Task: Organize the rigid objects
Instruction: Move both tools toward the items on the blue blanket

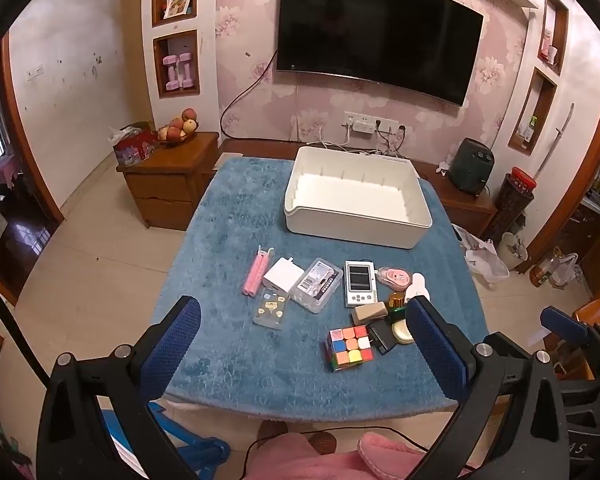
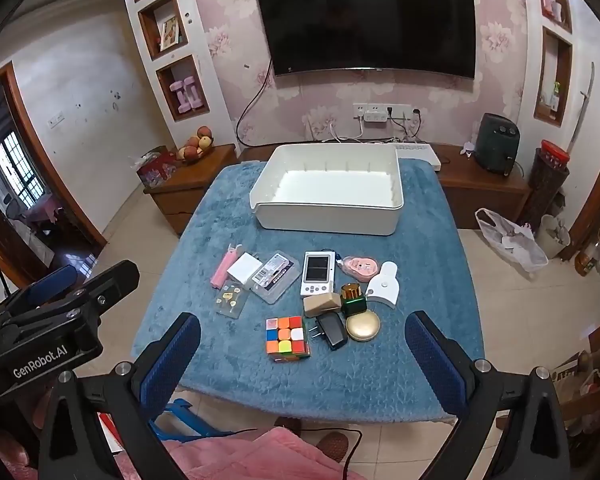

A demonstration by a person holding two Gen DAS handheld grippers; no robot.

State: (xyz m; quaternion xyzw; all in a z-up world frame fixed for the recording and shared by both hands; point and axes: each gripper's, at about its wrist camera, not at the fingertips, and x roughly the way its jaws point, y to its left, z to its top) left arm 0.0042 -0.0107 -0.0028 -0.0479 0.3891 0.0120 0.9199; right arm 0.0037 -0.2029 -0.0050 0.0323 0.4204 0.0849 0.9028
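A white empty bin [image 1: 356,216] [image 2: 328,208] stands at the far side of a blue-covered table [image 1: 228,240]. Small items lie in front of it: pink candles [image 1: 255,271], a white charger [image 1: 283,274], a clear case [image 1: 316,285], a white handheld device [image 1: 359,283], a Rubik's cube [image 1: 349,349] [image 2: 287,339], a black adapter [image 2: 332,334], a gold compact [image 2: 363,327], a green-gold bottle [image 2: 353,300]. My left gripper [image 1: 304,344] is open, above the near table edge. My right gripper [image 2: 302,350] is open, also held back from the items.
A wooden cabinet [image 1: 168,176] with a fruit bowl stands left of the table. A television [image 1: 376,32] hangs on the wall behind. A low wooden bench with a dark heater [image 2: 498,142] runs behind. Bags lie on the floor at right [image 2: 508,240].
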